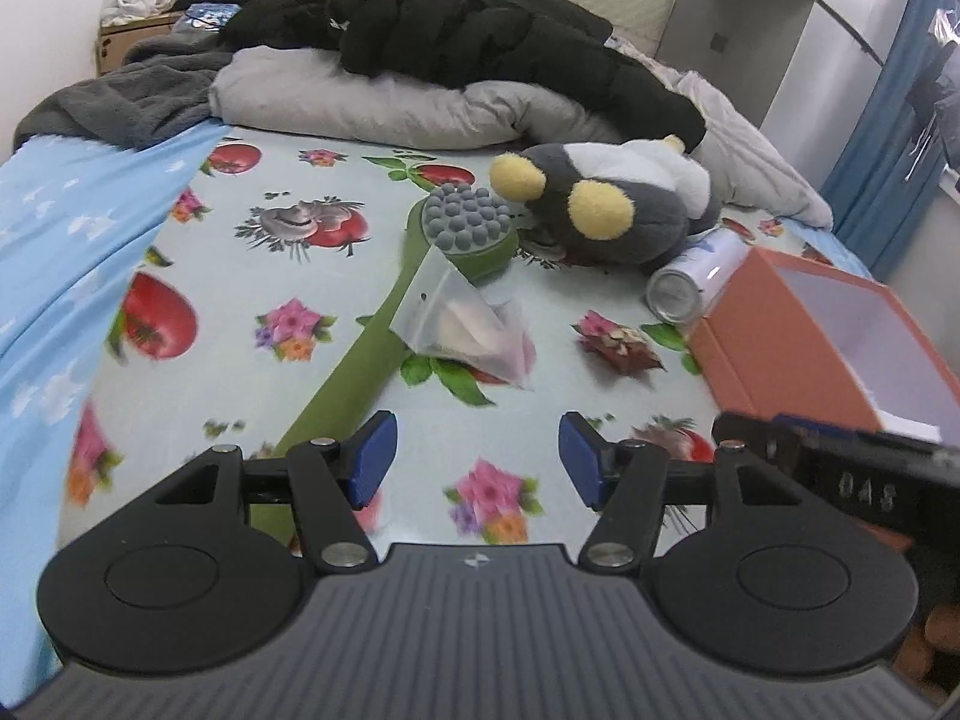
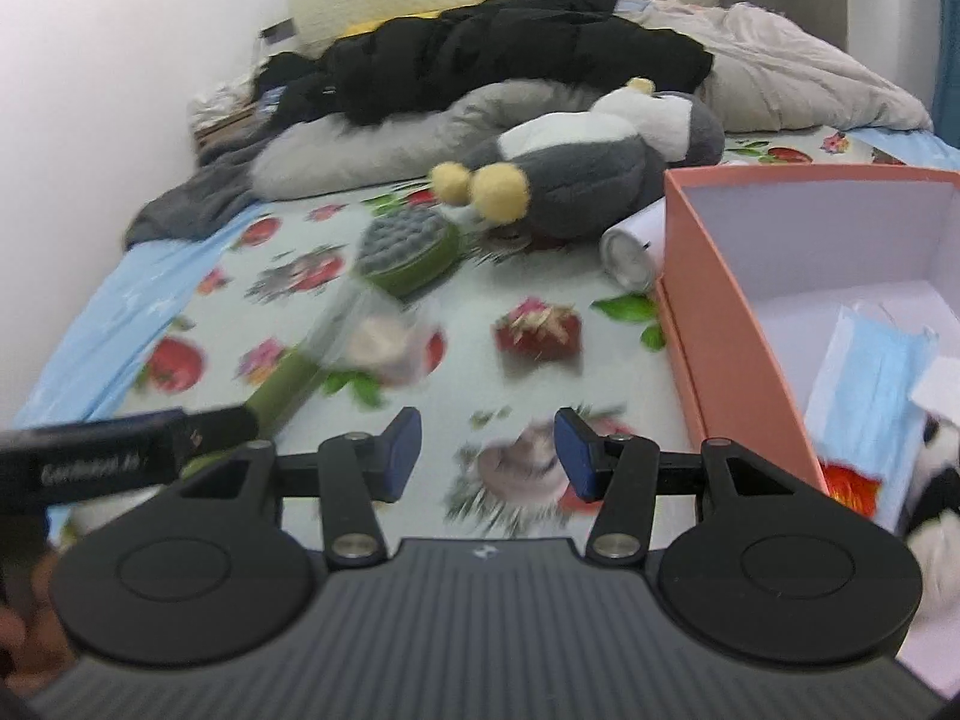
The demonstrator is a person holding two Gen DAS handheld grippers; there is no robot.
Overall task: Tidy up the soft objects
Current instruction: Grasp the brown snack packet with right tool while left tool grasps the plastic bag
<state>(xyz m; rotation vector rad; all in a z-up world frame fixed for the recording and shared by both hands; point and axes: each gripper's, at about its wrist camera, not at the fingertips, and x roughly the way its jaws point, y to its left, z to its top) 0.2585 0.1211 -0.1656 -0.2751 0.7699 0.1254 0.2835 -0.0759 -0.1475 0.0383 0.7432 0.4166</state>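
A grey and white plush penguin (image 1: 612,204) with yellow feet lies on the flowered bed sheet (image 1: 288,252), also in the right wrist view (image 2: 576,180). A clear bag with a pale soft item (image 1: 474,324) lies on a green massage hammer (image 1: 462,234). An open orange box (image 2: 714,312) at the right holds a blue face mask (image 2: 870,390) and a black and white plush (image 2: 936,480). My left gripper (image 1: 477,459) is open and empty above the sheet, short of the bag. My right gripper (image 2: 486,456) is open and empty beside the box.
A white spray can (image 1: 696,282) lies between the penguin and the box (image 1: 828,324). A black jacket (image 1: 456,30), grey pillow (image 1: 372,96) and dark blanket (image 1: 126,90) are piled at the bed's head. A small red flower object (image 2: 540,330) lies on the sheet.
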